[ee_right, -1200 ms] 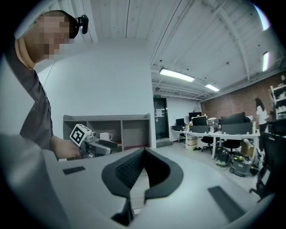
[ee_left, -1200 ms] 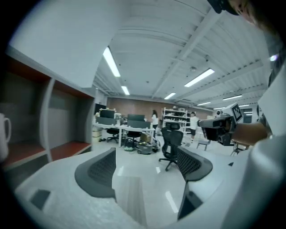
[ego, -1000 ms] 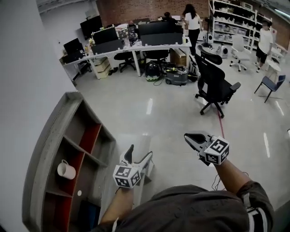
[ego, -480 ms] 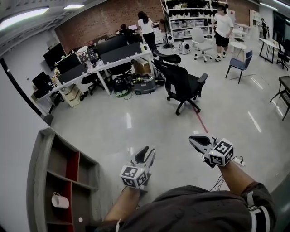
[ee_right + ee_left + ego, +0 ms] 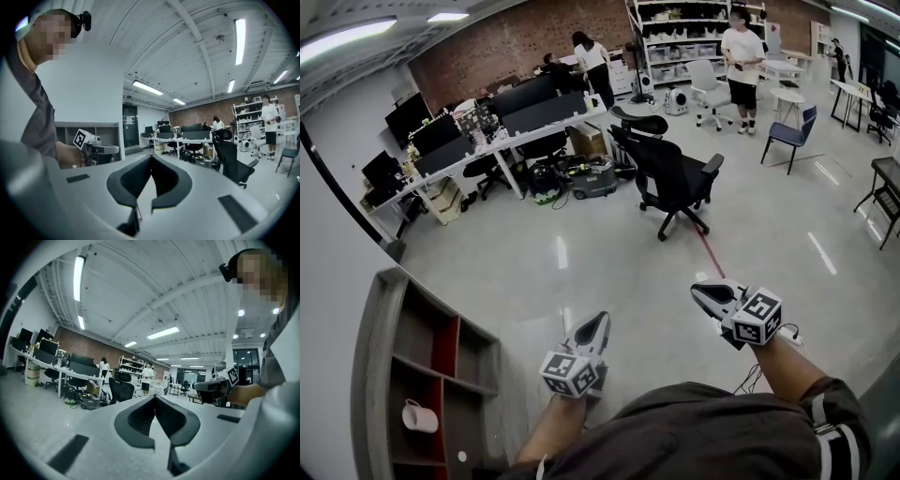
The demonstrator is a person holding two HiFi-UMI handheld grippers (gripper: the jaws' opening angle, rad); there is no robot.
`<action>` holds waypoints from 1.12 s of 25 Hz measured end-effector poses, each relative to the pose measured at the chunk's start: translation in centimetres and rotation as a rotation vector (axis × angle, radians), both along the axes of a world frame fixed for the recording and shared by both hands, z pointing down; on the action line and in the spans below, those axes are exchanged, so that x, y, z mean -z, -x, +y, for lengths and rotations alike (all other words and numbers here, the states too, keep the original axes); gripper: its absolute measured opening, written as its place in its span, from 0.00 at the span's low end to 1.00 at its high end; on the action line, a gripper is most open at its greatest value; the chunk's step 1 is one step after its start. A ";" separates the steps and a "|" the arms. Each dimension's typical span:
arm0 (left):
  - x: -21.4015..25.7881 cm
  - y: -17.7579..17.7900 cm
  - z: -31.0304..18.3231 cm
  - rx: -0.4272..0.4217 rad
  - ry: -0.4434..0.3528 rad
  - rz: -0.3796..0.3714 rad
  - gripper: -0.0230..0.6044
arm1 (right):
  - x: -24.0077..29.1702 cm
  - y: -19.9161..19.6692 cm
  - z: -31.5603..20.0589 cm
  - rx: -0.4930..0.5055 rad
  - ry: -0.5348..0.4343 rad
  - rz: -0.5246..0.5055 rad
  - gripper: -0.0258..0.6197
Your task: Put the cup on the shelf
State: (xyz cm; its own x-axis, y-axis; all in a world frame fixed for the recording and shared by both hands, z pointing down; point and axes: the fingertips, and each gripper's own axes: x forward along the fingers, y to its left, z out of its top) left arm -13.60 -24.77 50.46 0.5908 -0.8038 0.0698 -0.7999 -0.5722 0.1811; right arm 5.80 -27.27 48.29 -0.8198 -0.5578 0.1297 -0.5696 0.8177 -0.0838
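The white, smooth cup with a small handle sat in a compartment of the grey shelf at the near left, well apart from both grippers. The shelf had red back panels, and its near end was cut off by the picture's edge. The left gripper had its dark ribbed pads pressed together on nothing. The right gripper was closed and empty too. The cup was too small to tell if it stood upright.
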 end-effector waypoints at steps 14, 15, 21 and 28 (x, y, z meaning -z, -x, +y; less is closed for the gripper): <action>0.8 2.5 1.7 0.050 -0.007 0.023 0.04 | 0.8 1.4 -0.1 0.040 -0.002 -0.015 0.03; 0.8 2.5 1.8 0.051 -0.008 0.020 0.04 | 0.8 1.5 0.0 0.042 -0.005 -0.010 0.03; 1.1 2.8 1.9 0.054 -0.013 0.016 0.04 | 0.9 1.8 0.0 0.047 -0.011 0.000 0.03; 0.7 2.9 2.0 0.059 -0.015 0.015 0.04 | 0.4 1.9 0.3 0.051 -0.031 0.042 0.03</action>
